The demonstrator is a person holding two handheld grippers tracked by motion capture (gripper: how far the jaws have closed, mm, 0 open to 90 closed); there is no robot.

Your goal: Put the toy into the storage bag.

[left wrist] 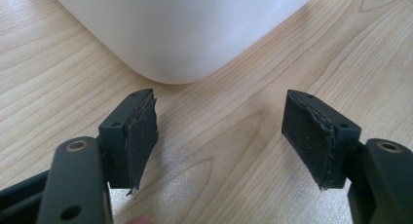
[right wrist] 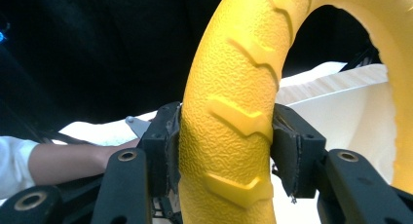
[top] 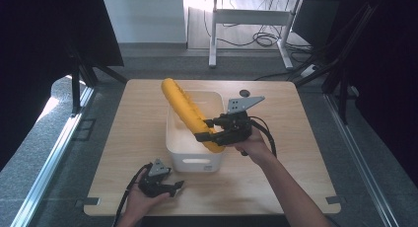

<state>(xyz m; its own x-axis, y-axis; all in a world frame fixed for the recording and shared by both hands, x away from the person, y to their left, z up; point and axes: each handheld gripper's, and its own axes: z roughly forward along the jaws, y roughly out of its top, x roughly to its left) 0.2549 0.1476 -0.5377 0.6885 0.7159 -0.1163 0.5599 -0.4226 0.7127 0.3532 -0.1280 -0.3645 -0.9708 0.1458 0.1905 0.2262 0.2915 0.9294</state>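
Observation:
A yellow ring [top: 186, 111] with raised chevron treads, seen edge-on in the high view, is held tilted over the white bin [top: 183, 150]; its lower end dips inside the bin. My right gripper [top: 211, 130] is shut on the ring's lower part. In the right gripper view the ring [right wrist: 229, 117] curves up and over between the two jaws of my right gripper [right wrist: 224, 146], which press its sides. My left gripper [top: 173, 186] rests low near the table's front edge, in front of the bin. In the left gripper view my left gripper [left wrist: 221, 136] is open over bare wood, facing the bin's rounded corner [left wrist: 180, 34].
The light wooden table [top: 296, 138] has free room left and right of the bin. A small dark round spot [top: 244, 93] sits near its far edge. Beyond it stand a desk frame [top: 251, 19] and floor cables.

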